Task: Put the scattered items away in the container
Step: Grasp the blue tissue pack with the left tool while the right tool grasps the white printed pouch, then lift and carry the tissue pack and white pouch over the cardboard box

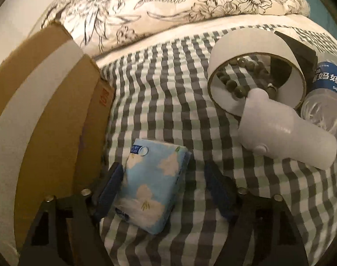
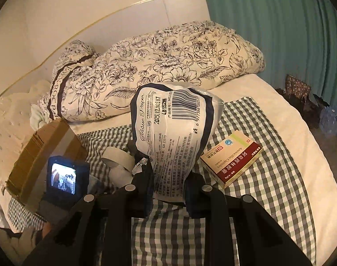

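Two grippers at work over a bed strewn with small items, a cardboard box at its edge.

Left wrist view: the left gripper (image 1: 164,190) has its jaws set wide astride the blue tissue pack (image 1: 152,186), which lies flat on the checked sheet (image 1: 168,84) just beside the cardboard box (image 1: 57,102); one pad sits close against the pack, the other stands apart, presumably aligned for a squeeze. Tape roll (image 1: 252,75), white bottle (image 1: 286,137) and water bottle (image 1: 326,102) lie clustered well apart.

Right wrist view: the right gripper (image 2: 168,190) has its jaws closed on the large tissue packet (image 2: 175,141), lifted clear of the bed, likely for carrying to the box; the medicine box (image 2: 232,157) waits on the sheet.
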`<action>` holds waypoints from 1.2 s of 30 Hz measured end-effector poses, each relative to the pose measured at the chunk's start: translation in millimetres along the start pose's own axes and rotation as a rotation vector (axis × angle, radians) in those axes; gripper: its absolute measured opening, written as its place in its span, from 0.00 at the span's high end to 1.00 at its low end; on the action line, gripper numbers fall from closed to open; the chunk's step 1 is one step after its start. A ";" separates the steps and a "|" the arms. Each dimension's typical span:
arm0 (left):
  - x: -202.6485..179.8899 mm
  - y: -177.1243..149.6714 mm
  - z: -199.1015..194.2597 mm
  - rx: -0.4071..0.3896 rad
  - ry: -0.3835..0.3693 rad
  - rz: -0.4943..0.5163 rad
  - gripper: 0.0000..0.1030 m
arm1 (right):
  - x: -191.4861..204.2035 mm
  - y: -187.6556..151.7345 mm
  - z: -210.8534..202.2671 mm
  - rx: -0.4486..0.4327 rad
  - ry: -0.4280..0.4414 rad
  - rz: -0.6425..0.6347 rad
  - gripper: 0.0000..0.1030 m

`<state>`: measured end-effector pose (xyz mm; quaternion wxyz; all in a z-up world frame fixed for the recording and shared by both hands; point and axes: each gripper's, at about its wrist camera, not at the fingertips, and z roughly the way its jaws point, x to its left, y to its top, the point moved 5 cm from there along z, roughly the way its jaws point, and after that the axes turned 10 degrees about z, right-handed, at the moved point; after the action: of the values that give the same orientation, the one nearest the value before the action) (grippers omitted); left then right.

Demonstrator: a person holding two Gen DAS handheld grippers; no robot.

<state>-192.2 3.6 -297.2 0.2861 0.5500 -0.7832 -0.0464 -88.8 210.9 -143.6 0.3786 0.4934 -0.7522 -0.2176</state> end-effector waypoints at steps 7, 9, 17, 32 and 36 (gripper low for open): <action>5.9 7.0 11.5 0.026 -0.126 -0.071 0.36 | 1.8 3.1 -20.4 -0.030 0.004 0.005 0.78; 4.3 4.9 5.1 0.019 -0.168 -0.063 0.46 | 1.9 3.1 -25.2 -0.035 0.006 0.009 0.78; -25.7 -21.7 -46.4 -0.089 -0.274 -0.003 0.57 | 6.2 3.5 -42.2 -0.061 0.005 0.003 0.78; 28.9 -3.3 -185.4 -0.395 -0.356 -0.036 0.58 | 29.8 9.8 -72.8 -0.112 -0.024 -0.026 0.78; 61.4 2.0 -213.6 -0.457 -0.351 -0.085 0.57 | 48.8 14.7 -81.8 -0.132 -0.022 -0.048 0.78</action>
<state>-101.4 1.5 -94.3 0.2608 0.4871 -0.7663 -0.3280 -44.2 176.6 -65.4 0.3966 0.4831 -0.7282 -0.2811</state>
